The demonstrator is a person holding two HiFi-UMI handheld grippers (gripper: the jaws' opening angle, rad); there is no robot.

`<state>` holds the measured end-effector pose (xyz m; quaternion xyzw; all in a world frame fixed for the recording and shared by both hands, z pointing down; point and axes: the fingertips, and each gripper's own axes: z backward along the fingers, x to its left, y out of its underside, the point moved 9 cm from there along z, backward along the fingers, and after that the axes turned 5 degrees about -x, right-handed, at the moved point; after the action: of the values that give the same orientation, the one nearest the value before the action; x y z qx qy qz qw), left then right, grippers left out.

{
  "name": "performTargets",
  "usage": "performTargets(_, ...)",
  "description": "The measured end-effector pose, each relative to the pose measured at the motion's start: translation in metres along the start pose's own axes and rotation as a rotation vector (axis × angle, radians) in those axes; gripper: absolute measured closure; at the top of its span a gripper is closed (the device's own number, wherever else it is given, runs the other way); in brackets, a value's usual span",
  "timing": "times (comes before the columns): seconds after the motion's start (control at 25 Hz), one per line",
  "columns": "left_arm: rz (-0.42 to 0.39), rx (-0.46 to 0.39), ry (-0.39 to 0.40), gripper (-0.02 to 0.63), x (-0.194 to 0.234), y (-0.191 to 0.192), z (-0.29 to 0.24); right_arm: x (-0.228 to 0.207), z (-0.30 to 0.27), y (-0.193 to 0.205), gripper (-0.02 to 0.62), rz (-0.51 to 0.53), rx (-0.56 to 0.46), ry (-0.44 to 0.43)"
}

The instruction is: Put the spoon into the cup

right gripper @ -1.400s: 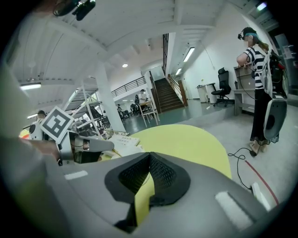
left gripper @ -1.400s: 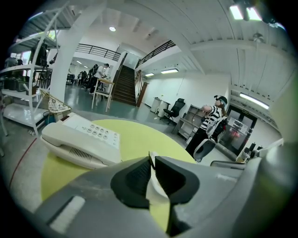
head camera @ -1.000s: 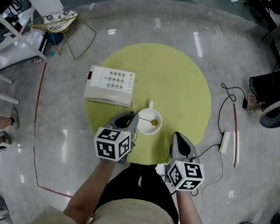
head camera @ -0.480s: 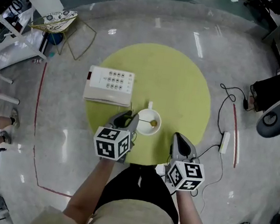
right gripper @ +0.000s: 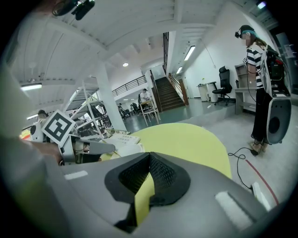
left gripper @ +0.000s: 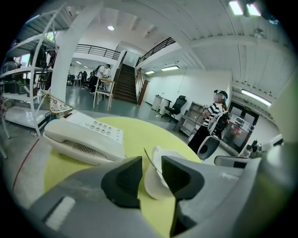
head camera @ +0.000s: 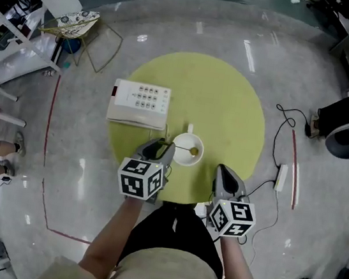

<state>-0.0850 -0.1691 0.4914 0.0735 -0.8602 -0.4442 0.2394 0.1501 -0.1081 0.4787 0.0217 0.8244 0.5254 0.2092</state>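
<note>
A white cup (head camera: 186, 155) stands near the front of the round yellow-green table (head camera: 222, 97). The spoon (head camera: 192, 150) lies in it, its bowl inside and its thin handle slanting up over the left rim. My left gripper (head camera: 159, 149) sits just left of the cup. Its jaws are opening, and the spoon handle (left gripper: 151, 159) stands free in the gap between them without touching either pad. Through that gap the cup (left gripper: 153, 183) shows close ahead. My right gripper (head camera: 224, 174) hovers at the table's front right, its jaws (right gripper: 149, 160) shut on nothing.
A white push-button telephone (head camera: 138, 103) lies on the table left of and behind the cup. Cables and a power strip (head camera: 279, 176) lie on the floor to the right. A person in a striped shirt (right gripper: 256, 69) stands beyond the table.
The left gripper's jaws have spread apart and let go of the spoon handle, which now rests against the cup's rim. Neither hand has moved.
</note>
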Motion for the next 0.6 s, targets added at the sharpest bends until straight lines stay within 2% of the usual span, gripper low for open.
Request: performTargets(0.6,0.044,0.006,-0.007,0.485,0.004,0.018,0.025,0.016,0.006,0.006,0.596,0.016,0.004,-0.023)
